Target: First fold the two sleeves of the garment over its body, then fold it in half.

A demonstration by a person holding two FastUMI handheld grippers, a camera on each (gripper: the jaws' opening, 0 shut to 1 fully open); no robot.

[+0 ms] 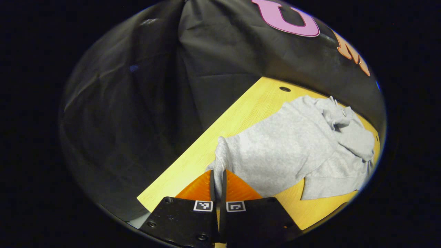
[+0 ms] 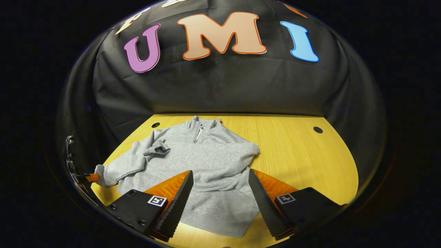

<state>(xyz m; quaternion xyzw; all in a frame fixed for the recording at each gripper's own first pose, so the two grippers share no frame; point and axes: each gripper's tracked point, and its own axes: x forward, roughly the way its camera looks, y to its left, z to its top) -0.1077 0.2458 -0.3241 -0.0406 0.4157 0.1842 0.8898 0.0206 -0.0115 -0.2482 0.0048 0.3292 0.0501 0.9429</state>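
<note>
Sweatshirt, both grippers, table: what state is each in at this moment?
Sweatshirt: flat, front up, one sleeve folded across body, other sleeve's cuff pinched and lifted.
Left gripper: shut on the cuff.
Right gripper: open, over the hem.
Table: bears the sweatshirt.

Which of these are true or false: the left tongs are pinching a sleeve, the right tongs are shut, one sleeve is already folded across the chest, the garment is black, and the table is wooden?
1. The left tongs pinch a sleeve. True.
2. The right tongs are shut. False: they are wide open over the sweatshirt, touching nothing.
3. One sleeve already lies across the chest. True: the folded sleeve crosses the body.
4. The garment is black. False: it is light grey.
5. The table is wooden. True.
</note>
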